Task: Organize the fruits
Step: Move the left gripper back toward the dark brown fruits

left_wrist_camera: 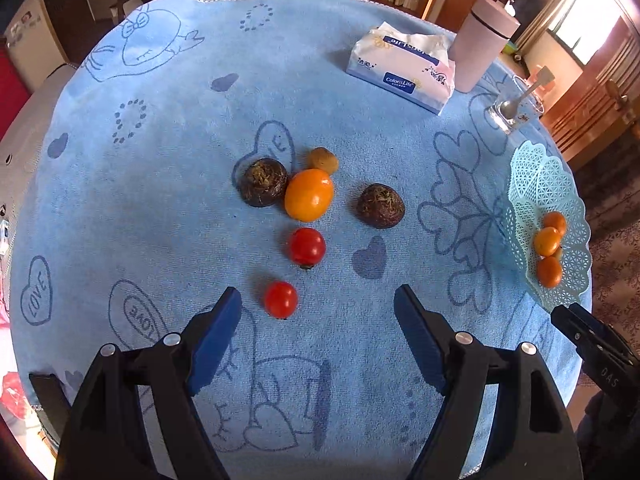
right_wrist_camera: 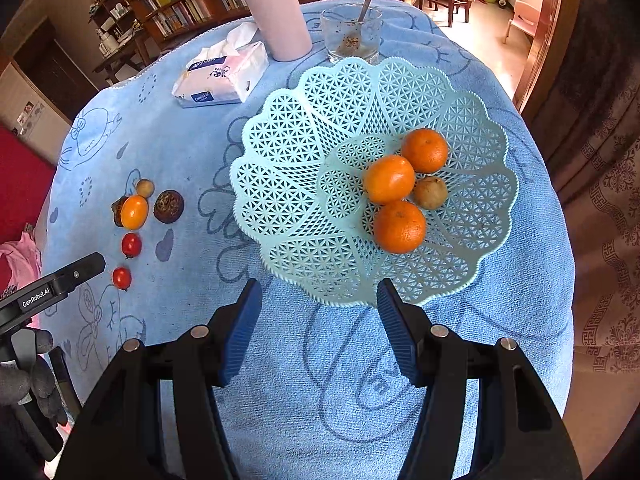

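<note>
Loose fruit lies on the blue cloth: two red tomatoes (left_wrist_camera: pixel 281 299) (left_wrist_camera: pixel 307 247), an orange fruit (left_wrist_camera: pixel 309 195), two dark brown round fruits (left_wrist_camera: pixel 263 182) (left_wrist_camera: pixel 380 205) and a small tan fruit (left_wrist_camera: pixel 323 160). My left gripper (left_wrist_camera: pixel 318 300) is open and empty, with the nearest tomato just inside its left finger. The pale green lattice basket (right_wrist_camera: pixel 296 184) holds three oranges (right_wrist_camera: pixel 389 179) and a small brown fruit (right_wrist_camera: pixel 430 192). My right gripper (right_wrist_camera: pixel 319 292) is open and empty at the basket's near rim. The basket also shows in the left wrist view (left_wrist_camera: pixel 532 184).
A tissue pack (left_wrist_camera: pixel 402 66), a pink tumbler (left_wrist_camera: pixel 482 46) and a glass with a spoon (left_wrist_camera: pixel 510 110) stand at the far side of the round table. The table edge drops off to the right of the basket (right_wrist_camera: pixel 560 240). Bookshelves stand behind.
</note>
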`<action>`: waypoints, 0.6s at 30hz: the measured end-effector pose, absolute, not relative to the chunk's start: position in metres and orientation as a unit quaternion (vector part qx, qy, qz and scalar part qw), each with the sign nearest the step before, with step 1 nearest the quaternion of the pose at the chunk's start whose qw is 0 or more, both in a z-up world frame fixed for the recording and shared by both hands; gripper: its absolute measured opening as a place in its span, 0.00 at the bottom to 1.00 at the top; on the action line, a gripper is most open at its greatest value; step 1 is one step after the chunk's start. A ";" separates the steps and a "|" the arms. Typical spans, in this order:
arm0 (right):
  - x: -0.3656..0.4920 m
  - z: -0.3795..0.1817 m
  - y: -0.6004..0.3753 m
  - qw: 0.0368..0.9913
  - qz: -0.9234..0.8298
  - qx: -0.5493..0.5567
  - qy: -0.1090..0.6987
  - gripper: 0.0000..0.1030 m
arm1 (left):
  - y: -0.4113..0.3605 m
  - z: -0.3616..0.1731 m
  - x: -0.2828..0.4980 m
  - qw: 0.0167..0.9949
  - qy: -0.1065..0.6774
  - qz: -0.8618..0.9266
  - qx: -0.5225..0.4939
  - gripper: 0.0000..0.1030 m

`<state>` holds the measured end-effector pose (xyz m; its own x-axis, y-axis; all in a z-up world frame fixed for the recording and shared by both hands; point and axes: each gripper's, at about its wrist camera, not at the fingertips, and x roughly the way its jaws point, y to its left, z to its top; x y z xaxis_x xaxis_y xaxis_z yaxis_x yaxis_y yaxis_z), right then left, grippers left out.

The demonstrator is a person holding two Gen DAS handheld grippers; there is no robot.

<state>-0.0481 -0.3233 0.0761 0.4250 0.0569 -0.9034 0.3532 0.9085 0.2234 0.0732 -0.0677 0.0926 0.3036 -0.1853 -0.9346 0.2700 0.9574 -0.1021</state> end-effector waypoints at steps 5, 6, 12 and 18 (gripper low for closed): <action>-0.042 0.074 -0.306 0.820 -0.083 0.186 0.536 0.60 | -0.051 0.088 0.095 0.808 0.573 -0.134 0.032 0.76; -0.041 0.074 -0.303 0.820 -0.082 0.184 0.537 0.60 | -0.049 0.087 0.100 0.808 0.573 -0.135 0.033 0.76; -0.041 0.072 -0.290 0.816 -0.085 0.175 0.544 0.60 | -0.045 0.079 0.129 0.812 0.564 -0.144 0.047 0.74; -0.042 0.070 -0.281 0.815 -0.095 0.167 0.547 0.60 | -0.040 0.063 0.151 0.809 0.566 -0.141 0.072 0.62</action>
<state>-0.0419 -0.2806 0.0700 0.3833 0.0268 -0.9233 0.3377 0.9263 0.1670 0.1509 -0.0400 0.0634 0.3190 -0.1473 -0.9362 0.3099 0.9498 -0.0439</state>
